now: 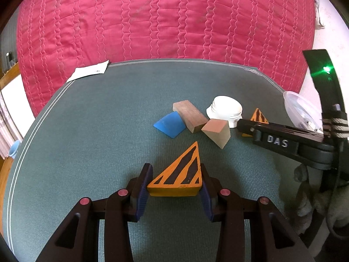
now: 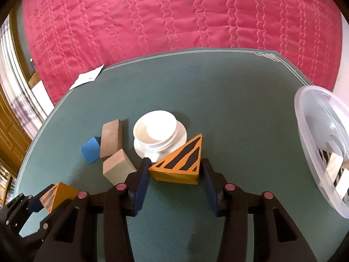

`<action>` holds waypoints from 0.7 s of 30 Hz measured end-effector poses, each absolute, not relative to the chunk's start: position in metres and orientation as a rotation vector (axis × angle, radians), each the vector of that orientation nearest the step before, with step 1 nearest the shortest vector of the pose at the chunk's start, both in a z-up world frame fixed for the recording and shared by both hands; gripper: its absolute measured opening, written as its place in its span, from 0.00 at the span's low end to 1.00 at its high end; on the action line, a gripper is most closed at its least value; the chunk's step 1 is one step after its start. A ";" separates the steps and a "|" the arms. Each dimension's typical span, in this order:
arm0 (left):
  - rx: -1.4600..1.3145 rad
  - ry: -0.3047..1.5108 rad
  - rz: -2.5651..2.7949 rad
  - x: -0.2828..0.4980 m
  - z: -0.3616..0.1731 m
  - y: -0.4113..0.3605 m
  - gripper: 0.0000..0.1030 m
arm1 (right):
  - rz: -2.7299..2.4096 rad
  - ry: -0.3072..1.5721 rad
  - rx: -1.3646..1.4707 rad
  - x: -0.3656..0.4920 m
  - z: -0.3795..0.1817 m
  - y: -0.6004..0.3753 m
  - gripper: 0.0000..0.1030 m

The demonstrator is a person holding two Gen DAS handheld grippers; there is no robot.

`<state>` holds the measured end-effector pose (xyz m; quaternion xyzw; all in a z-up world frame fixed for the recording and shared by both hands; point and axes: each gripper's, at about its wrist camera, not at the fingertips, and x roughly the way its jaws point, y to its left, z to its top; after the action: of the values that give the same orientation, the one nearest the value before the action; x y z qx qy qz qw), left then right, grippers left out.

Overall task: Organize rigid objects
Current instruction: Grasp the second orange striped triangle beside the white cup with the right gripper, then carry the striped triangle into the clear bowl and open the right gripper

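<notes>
Left wrist view: the left gripper (image 1: 175, 182) clamps a striped wedge (image 1: 180, 174) at lower centre. The right gripper (image 2: 174, 170) straddles another wedge (image 2: 181, 163) — grip uncertain. Stiff, light wood — hold the flat sides.

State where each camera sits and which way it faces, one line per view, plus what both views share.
Left wrist: on the left gripper, facing forward and down over the green table; its jaws clamp the near striped wedge; the right gripper enters from the right.
Right wrist: on the right gripper, same heading; the far striped wedge sits between its jaws; the left gripper shows lower left.
Shared: white jar, blue block, clear tub, pink quilt.
</notes>
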<state>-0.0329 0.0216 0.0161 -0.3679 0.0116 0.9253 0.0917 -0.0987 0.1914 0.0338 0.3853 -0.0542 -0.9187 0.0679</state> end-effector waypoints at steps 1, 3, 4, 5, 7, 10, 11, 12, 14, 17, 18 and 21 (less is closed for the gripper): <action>-1.093 0.034 2.749 -0.033 0.016 0.022 0.42 | -2.768 -0.171 1.160 -0.097 0.034 0.194 0.46; -1.091 0.033 2.750 -0.033 0.016 0.022 0.42 | -2.770 -0.181 1.158 -0.091 0.034 0.198 0.46; -1.091 0.033 2.750 -0.033 0.016 0.022 0.42 | -2.771 -0.181 1.156 -0.090 0.034 0.199 0.46; -1.092 0.034 2.749 -0.033 0.016 0.022 0.42 | -2.776 -0.180 1.150 -0.086 0.035 0.201 0.46; -1.091 0.033 2.749 -0.033 0.016 0.022 0.42 | -2.779 -0.181 1.145 -0.081 0.035 0.202 0.46; -1.092 0.035 2.750 -0.033 0.016 0.022 0.42 | -2.778 -0.189 1.137 -0.073 0.035 0.204 0.46; -1.092 0.034 2.750 -0.033 0.016 0.022 0.42 | -2.777 -0.192 1.134 -0.071 0.036 0.204 0.46; -1.092 0.033 2.751 -0.033 0.017 0.022 0.42 | -2.777 -0.193 1.132 -0.069 0.036 0.205 0.46; -1.091 0.031 2.751 -0.033 0.016 0.022 0.42 | -2.777 -0.200 1.125 -0.065 0.037 0.206 0.46; -1.092 0.031 2.752 -0.033 0.016 0.022 0.42 | -2.777 -0.211 1.117 -0.060 0.040 0.208 0.46; -1.093 0.030 2.753 -0.033 0.016 0.022 0.42 | -2.778 -0.218 1.113 -0.057 0.041 0.210 0.46; -1.092 0.030 2.753 -0.034 0.016 0.023 0.42 | -2.787 -0.241 1.102 -0.051 0.044 0.215 0.46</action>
<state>-0.0336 0.0227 0.0160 -0.3673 0.0100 0.9257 0.0898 -0.0512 0.2153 0.0441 0.3656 -0.0798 -0.9249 0.0674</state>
